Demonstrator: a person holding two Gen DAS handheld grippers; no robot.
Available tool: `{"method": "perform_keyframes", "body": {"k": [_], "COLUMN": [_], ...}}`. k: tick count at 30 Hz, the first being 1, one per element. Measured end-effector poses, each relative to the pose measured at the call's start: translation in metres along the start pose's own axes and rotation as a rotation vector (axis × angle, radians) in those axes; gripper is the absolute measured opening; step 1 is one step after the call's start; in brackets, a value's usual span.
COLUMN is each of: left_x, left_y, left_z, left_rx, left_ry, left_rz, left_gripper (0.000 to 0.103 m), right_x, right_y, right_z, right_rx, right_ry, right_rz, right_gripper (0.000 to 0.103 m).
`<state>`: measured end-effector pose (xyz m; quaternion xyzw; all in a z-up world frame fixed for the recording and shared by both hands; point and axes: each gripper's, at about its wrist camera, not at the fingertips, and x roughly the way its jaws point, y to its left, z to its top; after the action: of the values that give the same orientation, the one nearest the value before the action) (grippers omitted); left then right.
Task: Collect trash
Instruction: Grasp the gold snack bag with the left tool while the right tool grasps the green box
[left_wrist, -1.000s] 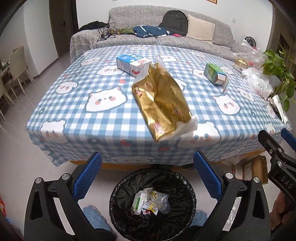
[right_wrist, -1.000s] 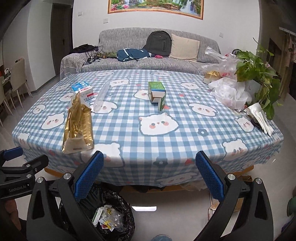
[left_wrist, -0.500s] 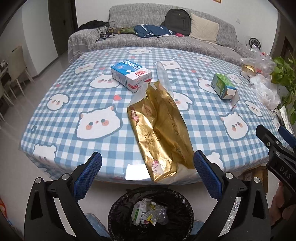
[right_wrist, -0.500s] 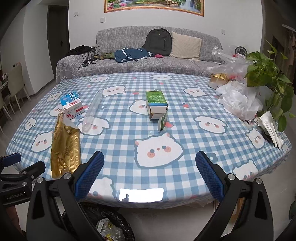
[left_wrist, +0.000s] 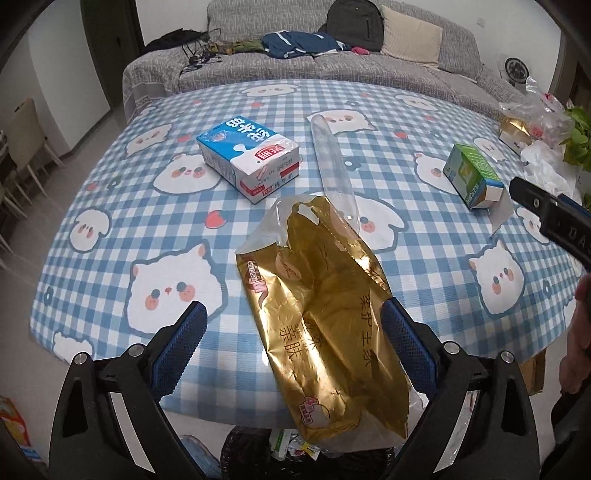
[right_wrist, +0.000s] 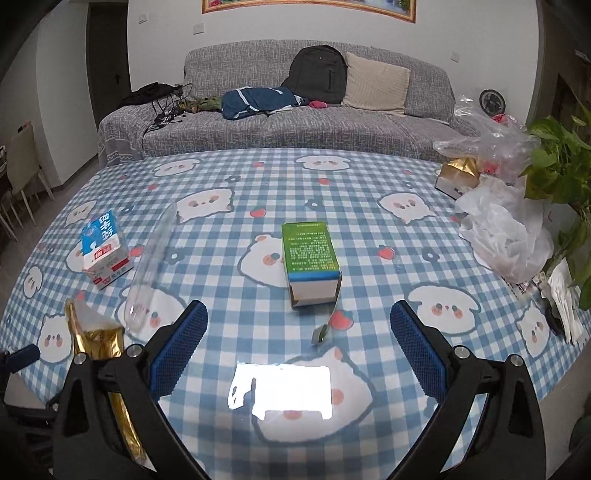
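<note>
A crumpled gold foil bag (left_wrist: 325, 317) lies at the near edge of the checked table (left_wrist: 110, 206), overhanging a black-lined trash bin (left_wrist: 280, 454). My left gripper (left_wrist: 291, 343) is open, its blue pads on either side of the bag's near half. A blue-and-white milk carton (left_wrist: 247, 158), a clear plastic sleeve (left_wrist: 332, 166) and a green carton (left_wrist: 472, 177) lie farther back. My right gripper (right_wrist: 295, 350) is open and empty above the table, with the green carton (right_wrist: 310, 262) straight ahead. The gold bag (right_wrist: 96, 339) is at its left.
White and clear plastic bags (right_wrist: 506, 229), a small gold box (right_wrist: 458, 177) and a potted plant (right_wrist: 561, 177) crowd the table's right side. A grey sofa (right_wrist: 295, 118) stands behind the table. Chairs (left_wrist: 22, 147) stand at the far left.
Both grippers have moved forward and up over the table. The left one now straddles the gold bag, and the bin has slid nearly out of view below.
</note>
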<state>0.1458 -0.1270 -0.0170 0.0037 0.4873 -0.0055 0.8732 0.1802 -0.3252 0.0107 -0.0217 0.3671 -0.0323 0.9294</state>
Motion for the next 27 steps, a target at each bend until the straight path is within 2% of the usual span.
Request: {"method": "perform_keyframes", "body": {"k": [4,9,12,17,19,20,22,26,27], "left_x": [0.009,0.015,0.019,0.028,0.031,0.031,0.032,0.032,0.031], "left_y": [-0.004,-0.007,-0.004,0.000,-0.003,-0.004,-0.007,-0.008,-0.006], "left_z": [0.007,0.016,0.019,0.020,0.019,0.018,0.017,0.016,0.016], "left_rx": [0.010,0.025,0.025,0.016,0.027,0.035,0.048,0.054,0.049], "left_ry": [0.016,0.024,0.031,0.059,0.068,0.071,0.076,0.070,0.069], "left_rz": [-0.015,-0.028,-0.027,-0.045,-0.055,-0.063,-0.071,-0.070,-0.074], "left_gripper": [0.087,0.077,0.069,0.050,0.036,0.033,0.015,0.005,0.004], "right_x": [0.029,0.066,0.081,0.100,0.102,0.102,0.104,0.108,0.108], "right_y": [-0.004,-0.006,0.001,0.006,0.005,0.005,0.003,0.000,0.001], "right_z": [0.019,0.028,0.032,0.029,0.028,0.028,0.027,0.025,0.025], "right_rx": [0.015,0.057,0.041,0.039,0.048,0.051,0.050,0.060,0.059], "right_ry": [0.025,0.079,0.093,0.134,0.140,0.142,0.146,0.159,0.156], "right_rz": [0.000,0.018,-0.018,-0.024,-0.025,-0.025,-0.031,-0.028,-0.027], "right_gripper": [0.095,0.088,0.084,0.072,0.068,0.065,0.059,0.045,0.045]}}
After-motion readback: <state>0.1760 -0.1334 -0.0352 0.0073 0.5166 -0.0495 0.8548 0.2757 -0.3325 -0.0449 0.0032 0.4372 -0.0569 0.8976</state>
